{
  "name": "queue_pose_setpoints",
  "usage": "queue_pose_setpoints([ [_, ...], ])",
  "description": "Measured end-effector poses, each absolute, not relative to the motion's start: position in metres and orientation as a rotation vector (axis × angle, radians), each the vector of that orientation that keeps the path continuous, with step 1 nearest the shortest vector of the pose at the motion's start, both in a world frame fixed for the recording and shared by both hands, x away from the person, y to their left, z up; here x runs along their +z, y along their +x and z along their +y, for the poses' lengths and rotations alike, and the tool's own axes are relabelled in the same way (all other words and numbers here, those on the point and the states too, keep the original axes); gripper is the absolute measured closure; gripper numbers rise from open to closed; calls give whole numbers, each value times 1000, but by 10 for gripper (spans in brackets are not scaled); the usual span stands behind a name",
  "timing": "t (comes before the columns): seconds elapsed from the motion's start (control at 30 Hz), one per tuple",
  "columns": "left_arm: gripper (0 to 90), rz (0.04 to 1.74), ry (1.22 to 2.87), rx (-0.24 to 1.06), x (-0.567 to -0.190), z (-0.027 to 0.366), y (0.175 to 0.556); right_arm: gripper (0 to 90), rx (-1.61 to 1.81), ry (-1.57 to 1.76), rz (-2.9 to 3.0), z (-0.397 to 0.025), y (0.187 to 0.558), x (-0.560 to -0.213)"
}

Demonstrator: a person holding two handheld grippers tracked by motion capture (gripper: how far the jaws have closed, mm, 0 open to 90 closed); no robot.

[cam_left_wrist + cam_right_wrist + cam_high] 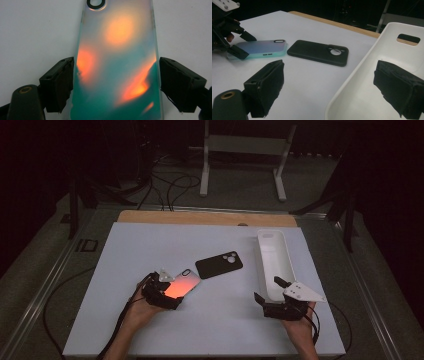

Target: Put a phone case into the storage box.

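- the iridescent phone case (117, 65) lies flat on the white table (150, 330), just left of the black phone case (219, 264), and the left gripper (167, 292) straddles its near end
- its fingers (58, 83) sit spread on either side; the left one looks like it's touching the edge, the right one is a hair off, so no clamp yet
- risk: the case is thin and slick, so squeezing it flat could make it pop out or skid into the black phone case
- the right gripper (272, 290), right of the black phone case, has its fingers spread over the white tray (274, 245) wall and could nudge the tray
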State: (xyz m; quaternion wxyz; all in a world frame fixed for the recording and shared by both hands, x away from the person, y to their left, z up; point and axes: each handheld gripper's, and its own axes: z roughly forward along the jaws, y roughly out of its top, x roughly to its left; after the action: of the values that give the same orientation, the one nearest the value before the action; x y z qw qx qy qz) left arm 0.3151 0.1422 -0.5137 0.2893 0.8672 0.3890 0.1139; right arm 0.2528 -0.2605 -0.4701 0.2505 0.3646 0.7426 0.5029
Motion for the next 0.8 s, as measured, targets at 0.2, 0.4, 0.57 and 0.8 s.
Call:
queue_pose_setpoints([
  [0.2,172,1027,2293,304,-508,146,314,96,1371,995,2019,-260,253,-470],
  [0.4,171,1021,2264,354,-498,149,309,96,1355,987,2017,-261,253,-467],
  [0.57,172,1007,2212,420,-484,152,304,96,1364,991,1994,-265,257,-458],
  [0.8,171,967,2156,502,-462,147,298,96,1384,969,2030,-259,268,-442],
])
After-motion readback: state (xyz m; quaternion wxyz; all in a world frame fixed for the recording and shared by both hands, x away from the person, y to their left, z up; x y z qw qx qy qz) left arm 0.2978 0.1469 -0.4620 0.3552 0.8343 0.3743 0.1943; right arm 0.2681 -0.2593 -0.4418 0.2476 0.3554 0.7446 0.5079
